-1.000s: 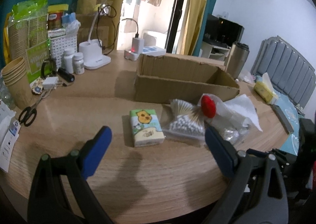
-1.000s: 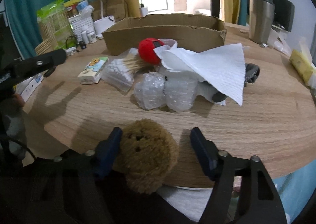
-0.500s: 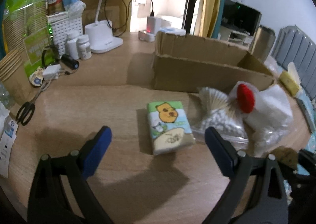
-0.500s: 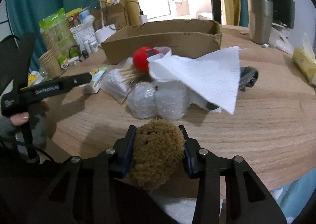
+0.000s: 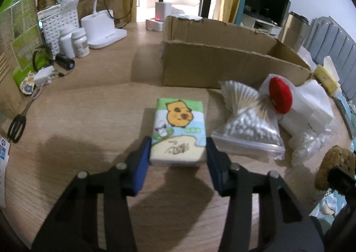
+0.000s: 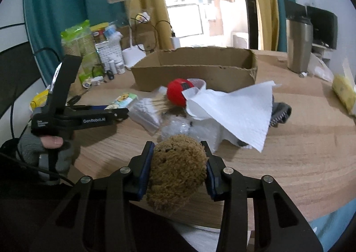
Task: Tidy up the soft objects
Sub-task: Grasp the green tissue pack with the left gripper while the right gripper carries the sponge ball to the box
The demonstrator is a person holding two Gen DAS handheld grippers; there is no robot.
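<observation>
Tissue pack (image 5: 179,132) lies on the bench (image 5: 89,118), its near end clamped between your left tongs (image 5: 178,158), whose jaws have just been closing on it. You hold only that end, so a quick lift could let the far end droop and slide free. Your right tongs (image 6: 178,167) squeeze the brown plush ball (image 6: 176,169) near the bench's edge. Beyond, the cotton-swab bag (image 5: 249,127) crowds the pack's right side; farther off stands the cardboard box (image 5: 213,65).

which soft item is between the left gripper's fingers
The tissue pack with the cartoon animal, clamped in the left gripper; the cotton swab bag lies free beside it.
</observation>
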